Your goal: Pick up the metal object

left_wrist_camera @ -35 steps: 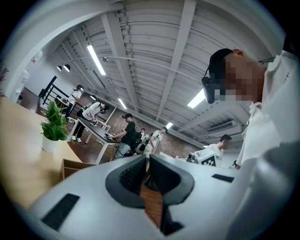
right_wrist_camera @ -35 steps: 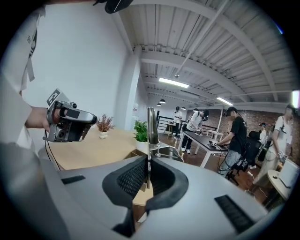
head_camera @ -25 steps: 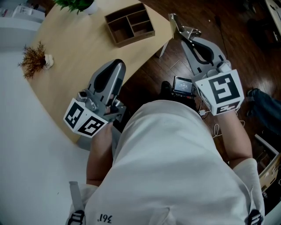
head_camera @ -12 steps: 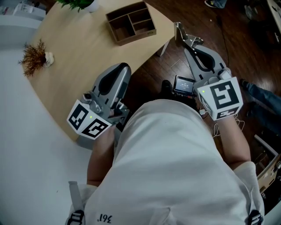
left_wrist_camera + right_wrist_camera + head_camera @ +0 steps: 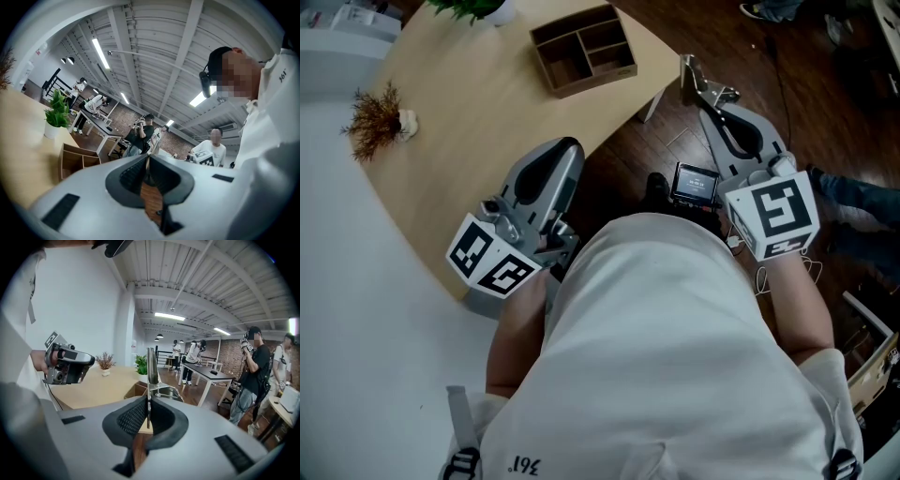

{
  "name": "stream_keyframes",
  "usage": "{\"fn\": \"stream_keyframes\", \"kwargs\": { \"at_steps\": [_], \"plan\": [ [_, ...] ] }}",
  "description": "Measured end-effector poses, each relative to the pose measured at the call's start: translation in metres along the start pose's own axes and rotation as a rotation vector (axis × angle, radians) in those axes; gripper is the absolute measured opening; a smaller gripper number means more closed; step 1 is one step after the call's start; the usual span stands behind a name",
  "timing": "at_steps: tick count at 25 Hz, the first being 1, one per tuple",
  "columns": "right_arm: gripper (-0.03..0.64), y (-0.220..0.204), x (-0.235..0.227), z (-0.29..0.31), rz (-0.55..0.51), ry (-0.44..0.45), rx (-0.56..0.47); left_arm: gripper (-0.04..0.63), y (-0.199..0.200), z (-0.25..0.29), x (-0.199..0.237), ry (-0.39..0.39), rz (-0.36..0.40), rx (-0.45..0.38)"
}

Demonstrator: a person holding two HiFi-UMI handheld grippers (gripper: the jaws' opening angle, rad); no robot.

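The metal object (image 5: 703,82) is a shiny bracket with a thin upright plate, and it sticks out past the tip of my right gripper (image 5: 712,101) over the dark wooden floor, beside the table's corner. In the right gripper view the plate (image 5: 152,365) stands on edge between the shut jaws of that gripper (image 5: 148,405). My left gripper (image 5: 562,155) hovers over the near edge of the light wooden table (image 5: 478,112). Its jaws (image 5: 146,163) are shut with nothing between them.
A brown wooden organiser with compartments (image 5: 584,49) sits near the table's far corner. A green potted plant (image 5: 471,9) and a dried sprig (image 5: 375,120) stand along the table's left side. A small screen device (image 5: 694,183) lies on the floor. Several people stand by a black table (image 5: 211,373).
Both grippers have drifted a little to the right and toward me in the head view. The right gripper keeps hold of the metal object; the left stays shut.
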State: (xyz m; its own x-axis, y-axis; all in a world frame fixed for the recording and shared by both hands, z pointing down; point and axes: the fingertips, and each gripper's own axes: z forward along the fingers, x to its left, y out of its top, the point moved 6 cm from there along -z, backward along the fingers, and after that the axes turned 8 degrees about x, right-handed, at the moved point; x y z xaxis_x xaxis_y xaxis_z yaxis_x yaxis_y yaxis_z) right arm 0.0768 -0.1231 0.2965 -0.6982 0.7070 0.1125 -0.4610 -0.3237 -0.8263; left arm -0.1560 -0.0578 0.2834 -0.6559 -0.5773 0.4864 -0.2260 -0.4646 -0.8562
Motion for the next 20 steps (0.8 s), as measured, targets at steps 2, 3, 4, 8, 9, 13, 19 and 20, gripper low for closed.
{"fn": "stream_keyframes", "kwargs": {
  "at_steps": [2,3,4,8,9,13,19,20],
  "plan": [
    [0.005,-0.0004,0.0002,-0.0002,-0.004,0.001,0.001,0.002,-0.0006,-0.0009,0.0,0.002,0.0,-0.001],
    [0.005,-0.0006,0.0002,-0.0002,-0.006,0.001,0.001,0.002,-0.0008,-0.0013,0.0002,0.003,0.0,-0.002],
    [0.005,-0.0007,0.0,-0.0002,-0.008,0.0,0.0,0.002,-0.001,-0.0018,0.0004,0.004,0.0,-0.003],
    [0.005,-0.0006,-0.0006,0.0001,-0.008,-0.006,-0.001,0.002,-0.0019,-0.0029,0.0018,0.006,-0.003,-0.003],
    [0.005,-0.0004,-0.0006,0.0002,-0.006,-0.007,0.0,0.002,-0.0021,-0.003,0.0019,0.006,-0.004,-0.002],
    [0.005,0.0011,-0.0023,-0.0005,-0.008,-0.008,-0.002,0.002,-0.0011,-0.0012,0.0015,0.002,-0.005,0.002],
    [0.005,0.0005,-0.0029,-0.0013,-0.008,-0.013,-0.001,0.002,-0.0017,-0.0001,0.0004,-0.003,-0.003,0.004],
    [0.005,0.0007,-0.0028,-0.0012,-0.009,-0.013,-0.002,0.002,-0.0014,0.0001,0.0005,-0.004,-0.003,0.003]
  ]
}}
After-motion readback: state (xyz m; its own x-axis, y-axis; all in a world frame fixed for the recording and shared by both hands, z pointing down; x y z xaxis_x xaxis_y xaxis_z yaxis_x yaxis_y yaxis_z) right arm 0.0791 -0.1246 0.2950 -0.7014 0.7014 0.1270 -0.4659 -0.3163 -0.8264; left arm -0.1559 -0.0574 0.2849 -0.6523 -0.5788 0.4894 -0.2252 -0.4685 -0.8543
